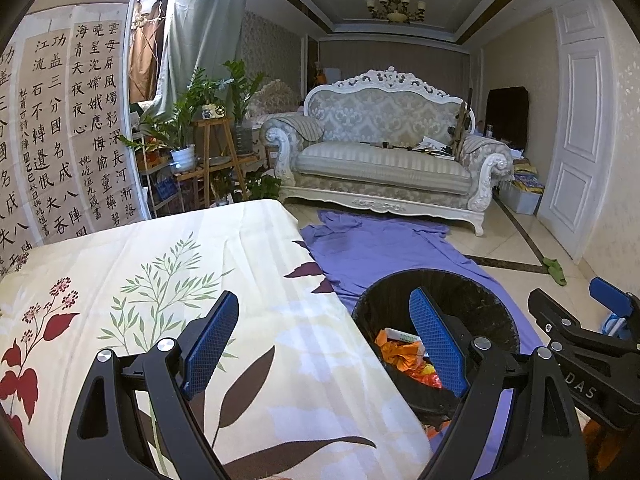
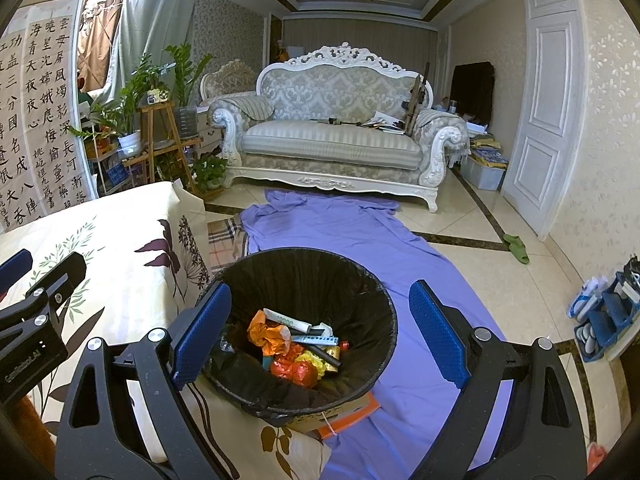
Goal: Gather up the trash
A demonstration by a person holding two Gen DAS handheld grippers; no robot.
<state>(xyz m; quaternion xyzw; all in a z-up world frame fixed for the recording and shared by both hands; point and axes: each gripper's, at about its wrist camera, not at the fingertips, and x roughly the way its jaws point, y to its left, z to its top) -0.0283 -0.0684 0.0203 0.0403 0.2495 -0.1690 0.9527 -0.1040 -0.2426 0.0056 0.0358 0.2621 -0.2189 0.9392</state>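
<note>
The left gripper and right gripper are both wide open and hold nothing. The trash lies in the black bin beside the desk.

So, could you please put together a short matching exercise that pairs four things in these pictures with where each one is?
Things:
1. trash bin
2. orange wrapper
3. green slippers
4. left gripper

Places:
A. on the tiled floor near the white door
B. inside the bin
C. open, above the flowered cloth's edge
D. on the purple sheet beside the flowered cloth

Pairs: 1-D, 2-B, 3-A, 4-C
</note>
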